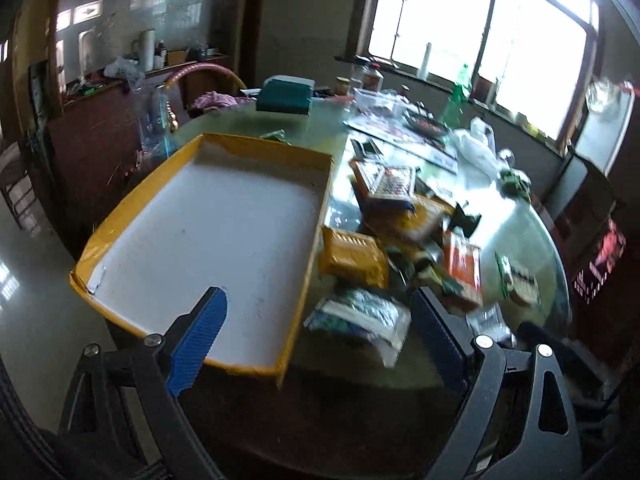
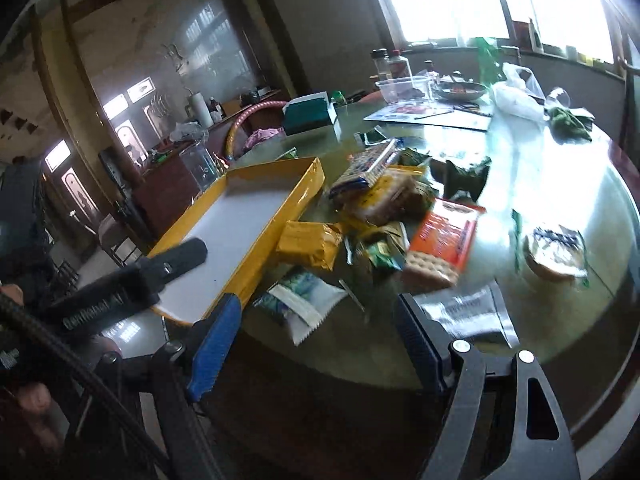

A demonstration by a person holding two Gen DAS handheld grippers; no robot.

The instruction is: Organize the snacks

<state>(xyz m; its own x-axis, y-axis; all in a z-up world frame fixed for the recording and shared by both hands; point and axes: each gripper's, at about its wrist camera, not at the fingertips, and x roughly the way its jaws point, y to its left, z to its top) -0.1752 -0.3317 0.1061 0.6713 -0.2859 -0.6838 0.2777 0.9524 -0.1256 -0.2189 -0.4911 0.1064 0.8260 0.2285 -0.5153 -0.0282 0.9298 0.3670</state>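
Snacks (image 1: 404,240) lie in a messy pile on the round glass table (image 1: 516,220), in the middle of the left wrist view. Just left of the pile sits a yellow tray (image 1: 320,208) with a white bottom. Nothing is inside it. Its near corner sticks out past the table edge at the lower left of the frame.

A yellow packet (image 1: 352,258) lies right beside the tray wall. An orange cracker pack (image 1: 464,268) lies to its right, blurry. A white and green bag (image 1: 362,316) lies nearest the bottom of the frame, close to the table edge. At the top of the pile is a packet with red print (image 1: 390,182).

The left gripper (image 1: 320,340) is at the bottom of the frame. Its two blue fingers (image 1: 200,340) are spread wide apart and hold nothing. One finger is over the tray and the other is over the table edge.

In the right wrist view the right gripper (image 2: 320,344) is at the bottom, and its fingers (image 2: 216,348) are spread wide too, with nothing between them. The white and green bag (image 2: 304,300) lies just above the gap. The orange cracker pack (image 2: 444,240) is in the middle, and the yellow packet (image 2: 310,244) touches the tray (image 2: 276,220).

Far back on the table stand a green box (image 1: 286,96), a clear tub (image 1: 378,100) and a white plastic bag (image 1: 476,144), near the bright window at the upper right.
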